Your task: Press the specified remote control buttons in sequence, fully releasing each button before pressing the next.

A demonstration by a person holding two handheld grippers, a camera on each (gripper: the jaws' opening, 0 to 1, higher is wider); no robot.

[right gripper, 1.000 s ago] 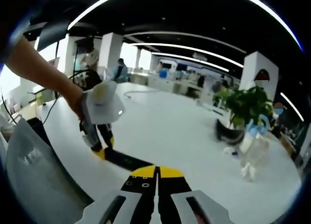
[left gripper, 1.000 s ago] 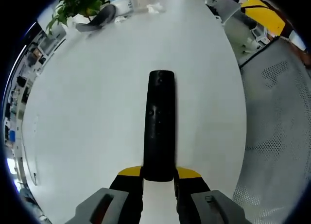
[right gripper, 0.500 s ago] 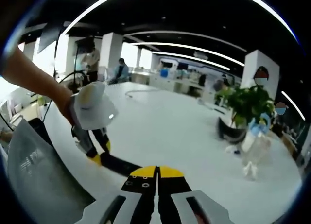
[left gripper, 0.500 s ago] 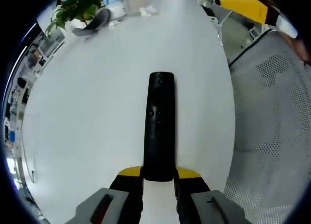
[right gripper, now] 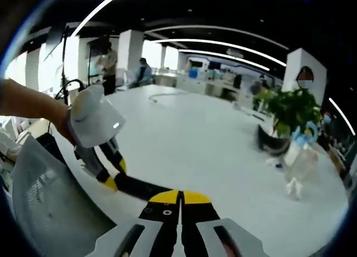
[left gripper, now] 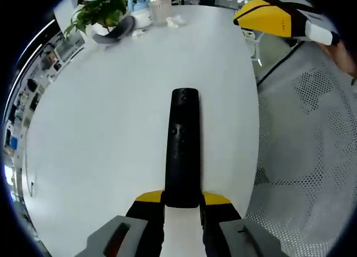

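I held the black remote (left gripper: 183,148) in the left gripper (left gripper: 182,204), its jaws clamped on the near end, the long axis running straight away from the camera and the far end pointing out over the white table (left gripper: 100,129). The remote sat raised above the table, near its edge beside a perforated mesh chair (left gripper: 312,156). In the right gripper view, my right gripper (right gripper: 180,212) had its jaws pressed together on nothing, just above the remote (right gripper: 142,185), which lay crosswise there with the left gripper (right gripper: 106,176) at its end. A potted plant (right gripper: 287,115) and a clear bottle (right gripper: 298,165) stood at the far edge.
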